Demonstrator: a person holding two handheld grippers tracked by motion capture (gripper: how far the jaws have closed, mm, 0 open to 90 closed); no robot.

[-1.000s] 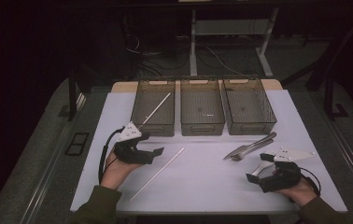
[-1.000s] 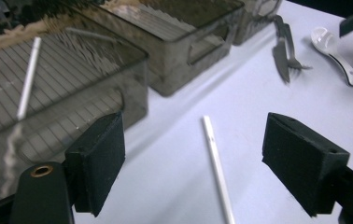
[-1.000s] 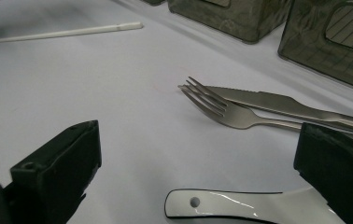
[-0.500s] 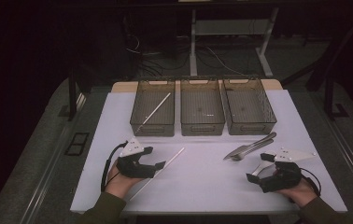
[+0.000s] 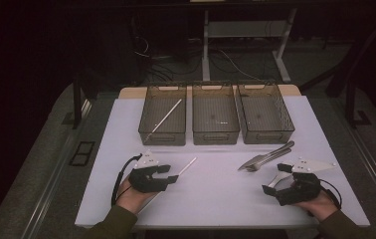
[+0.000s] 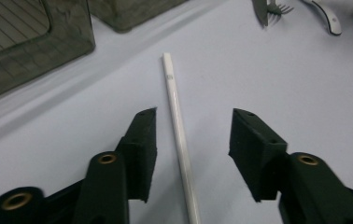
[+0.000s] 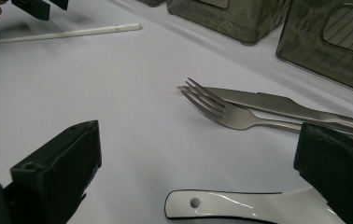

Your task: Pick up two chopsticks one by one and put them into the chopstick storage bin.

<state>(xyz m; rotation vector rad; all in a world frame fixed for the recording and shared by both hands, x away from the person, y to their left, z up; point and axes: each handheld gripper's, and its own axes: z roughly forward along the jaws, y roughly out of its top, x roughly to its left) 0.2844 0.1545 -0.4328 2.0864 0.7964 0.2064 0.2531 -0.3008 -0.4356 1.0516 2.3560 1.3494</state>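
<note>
Chopstick (image 6: pixel 178 135) pickup is on: we have the left claw (image 6: pixel 191 130) closing astride it, pads not yet touching, so next comes the pinch and lift toward the left bin (image 5: pixel 162 122).

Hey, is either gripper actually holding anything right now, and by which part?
Nothing is held yet. The left gripper has its jaws, which have just been closing, either side of the thin white stick without touching it. The right gripper is open over the table.

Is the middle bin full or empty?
Empty: the high view shows only bare floor inside the middle bin, while the left bin holds a white stick.
</note>
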